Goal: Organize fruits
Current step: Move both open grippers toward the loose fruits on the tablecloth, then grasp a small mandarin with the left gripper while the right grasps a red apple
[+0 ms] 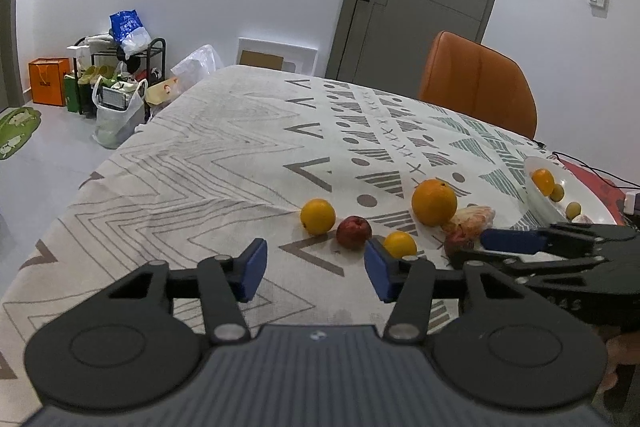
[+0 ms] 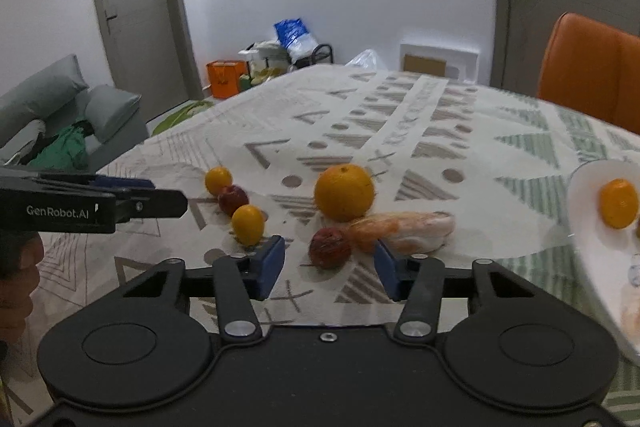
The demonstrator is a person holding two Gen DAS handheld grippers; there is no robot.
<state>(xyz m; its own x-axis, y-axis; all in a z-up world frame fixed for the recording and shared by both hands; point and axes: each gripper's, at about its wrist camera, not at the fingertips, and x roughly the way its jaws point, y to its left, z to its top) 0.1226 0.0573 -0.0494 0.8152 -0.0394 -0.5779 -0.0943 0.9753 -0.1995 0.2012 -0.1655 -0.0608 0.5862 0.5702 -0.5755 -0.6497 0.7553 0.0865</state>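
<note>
While both tools gape empty, right tool (image 2: 330, 269) nearer: dark apple (image 2: 330, 247) sits between its pads, plate (image 2: 592, 247) to right.

Left gripper (image 1: 316, 269) spread wide above patterned tablecloth (image 1: 224, 155), oranges and red apple (image 1: 353, 232) just ahead (right gripper (image 1: 480, 247) beside)

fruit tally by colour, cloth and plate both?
Orange: 4 (large orange, small ones and, one on the white plate)
Dark red: 2 ()
Yellow-green, on the plate: 2 ()
Bagged peeled fruit: 1
Total: 9; the plate's far part is cut off.
</note>
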